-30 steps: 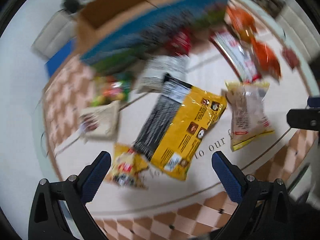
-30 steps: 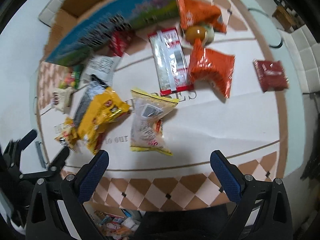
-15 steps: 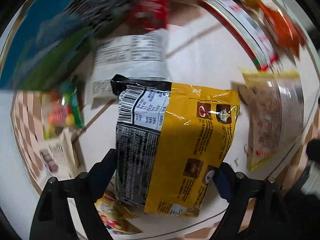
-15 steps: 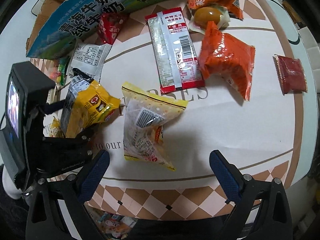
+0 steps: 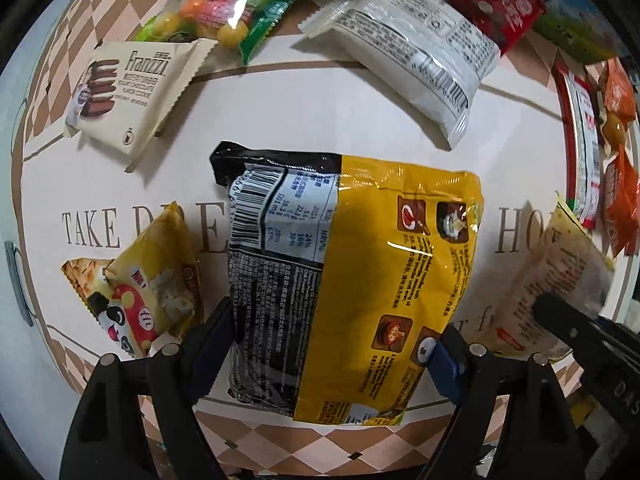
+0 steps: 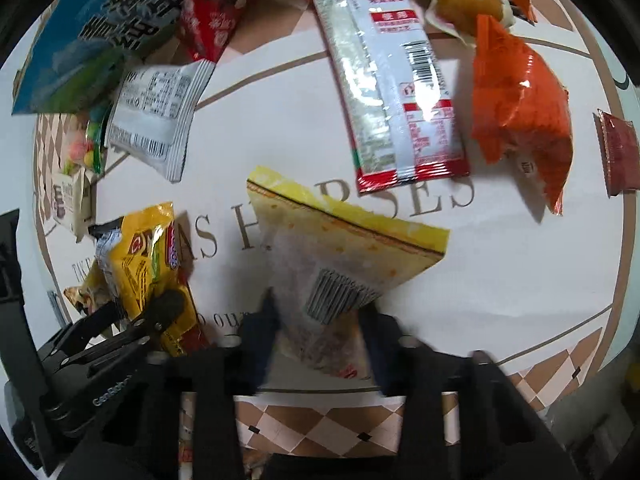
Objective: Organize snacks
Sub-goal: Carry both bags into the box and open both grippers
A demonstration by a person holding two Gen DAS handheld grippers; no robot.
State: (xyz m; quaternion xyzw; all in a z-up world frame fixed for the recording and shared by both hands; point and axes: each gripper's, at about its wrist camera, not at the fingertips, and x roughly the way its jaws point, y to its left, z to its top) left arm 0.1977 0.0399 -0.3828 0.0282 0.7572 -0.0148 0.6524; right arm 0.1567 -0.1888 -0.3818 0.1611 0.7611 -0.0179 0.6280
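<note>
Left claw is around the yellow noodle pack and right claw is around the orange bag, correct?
Not quite. The right claw is around the pale yellow cracker bag, as the right wrist view shows; the orange bag lies apart. The left claw is around the yellow noodle pack.

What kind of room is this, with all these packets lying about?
Probably a home dining or living area. Snack packets such as a yellow noodle packet lie on a round table with a decorative printed cloth, and a milk carton box sits at its far edge.
</note>
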